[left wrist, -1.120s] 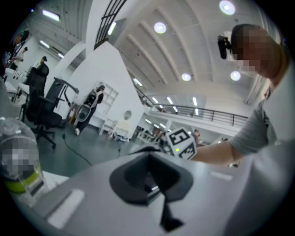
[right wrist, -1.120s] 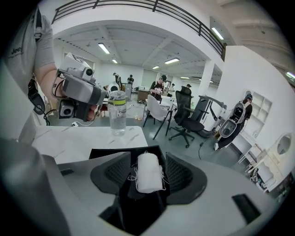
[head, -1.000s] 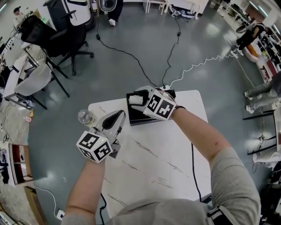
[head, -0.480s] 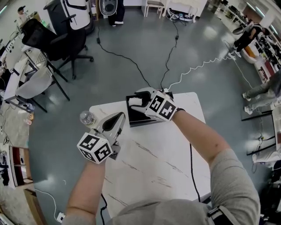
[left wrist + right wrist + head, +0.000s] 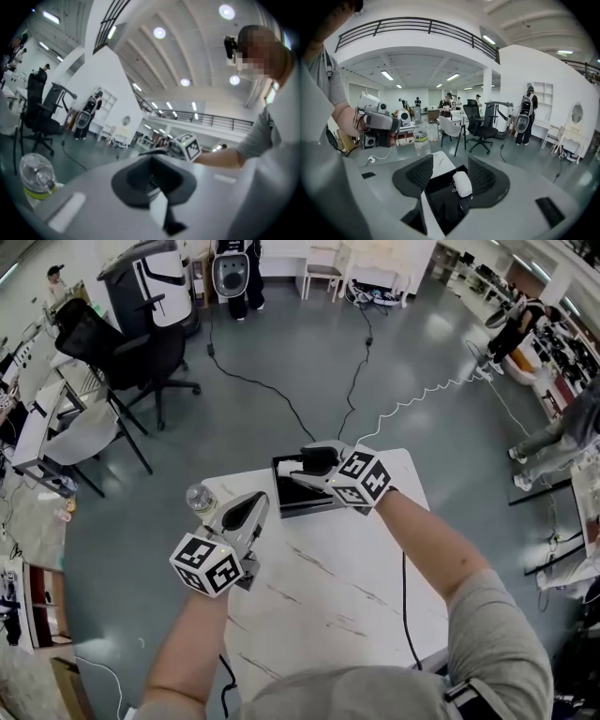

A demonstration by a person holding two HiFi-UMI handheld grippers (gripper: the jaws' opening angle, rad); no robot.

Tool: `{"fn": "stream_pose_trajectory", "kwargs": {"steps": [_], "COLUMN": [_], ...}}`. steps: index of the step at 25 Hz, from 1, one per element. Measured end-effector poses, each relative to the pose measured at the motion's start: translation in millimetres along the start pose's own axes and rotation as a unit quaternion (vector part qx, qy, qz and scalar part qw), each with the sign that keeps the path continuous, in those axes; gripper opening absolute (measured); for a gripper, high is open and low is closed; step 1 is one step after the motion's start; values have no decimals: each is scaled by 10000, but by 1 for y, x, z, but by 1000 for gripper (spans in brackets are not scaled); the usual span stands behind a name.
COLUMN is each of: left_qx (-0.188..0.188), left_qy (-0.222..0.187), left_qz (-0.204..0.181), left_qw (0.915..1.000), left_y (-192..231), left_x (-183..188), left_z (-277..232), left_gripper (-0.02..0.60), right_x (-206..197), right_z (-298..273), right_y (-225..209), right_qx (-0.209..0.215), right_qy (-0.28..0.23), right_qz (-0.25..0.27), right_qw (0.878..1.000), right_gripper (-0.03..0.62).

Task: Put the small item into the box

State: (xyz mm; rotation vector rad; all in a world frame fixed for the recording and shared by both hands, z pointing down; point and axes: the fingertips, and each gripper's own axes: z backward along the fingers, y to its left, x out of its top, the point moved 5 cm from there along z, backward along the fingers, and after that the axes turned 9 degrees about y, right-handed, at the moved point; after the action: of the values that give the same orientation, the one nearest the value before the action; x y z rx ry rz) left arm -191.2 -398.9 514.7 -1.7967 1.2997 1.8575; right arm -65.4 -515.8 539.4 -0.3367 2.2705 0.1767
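Observation:
A black open box (image 5: 302, 495) stands at the far side of the white marble table (image 5: 328, 587). My right gripper (image 5: 305, 463) hangs over it, jaws apart. In the right gripper view the small white oval item (image 5: 462, 183) sits against the right pad (image 5: 485, 180), with a clear gap to the left pad and the box's dark inside (image 5: 445, 201) below. Whether the item rests on the box floor I cannot tell. My left gripper (image 5: 251, 504) hovers over the table's left part with nothing in it; its pads (image 5: 136, 180) look closed together.
A clear plastic water bottle (image 5: 200, 500) stands at the table's left far corner, just beyond the left gripper. A black cable (image 5: 409, 587) runs along the table's right edge. Office chairs (image 5: 141, 334) and floor cables lie farther off.
The right gripper has tipped further over the box, and the white item, which showed plainly at its tip before, is now mostly hidden from above. The left gripper has barely moved.

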Motion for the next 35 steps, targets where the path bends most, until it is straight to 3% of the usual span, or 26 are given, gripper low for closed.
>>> {"fn": "stream_pose_trajectory", "kwargs": {"steps": [8, 21, 35], "left_qx": [-224, -435, -677], "left_qy": [25, 146, 174], "left_qz": [-133, -410, -490], "left_qw": [9997, 9981, 9963], "left_y": [-26, -48, -75], "left_x": [15, 49, 44], "left_z": [36, 92, 120], "left_gripper": [6, 6, 6], "right_x": [3, 9, -4], "right_z": [37, 89, 143], "right_y": [30, 75, 112], "right_qx": [-105, -615, -1032], "right_qy": [-258, -485, -708], "right_qz": [-574, -1100, -1405], "right_qw": [9980, 9908, 9821], "right_gripper": [224, 222, 218]}}
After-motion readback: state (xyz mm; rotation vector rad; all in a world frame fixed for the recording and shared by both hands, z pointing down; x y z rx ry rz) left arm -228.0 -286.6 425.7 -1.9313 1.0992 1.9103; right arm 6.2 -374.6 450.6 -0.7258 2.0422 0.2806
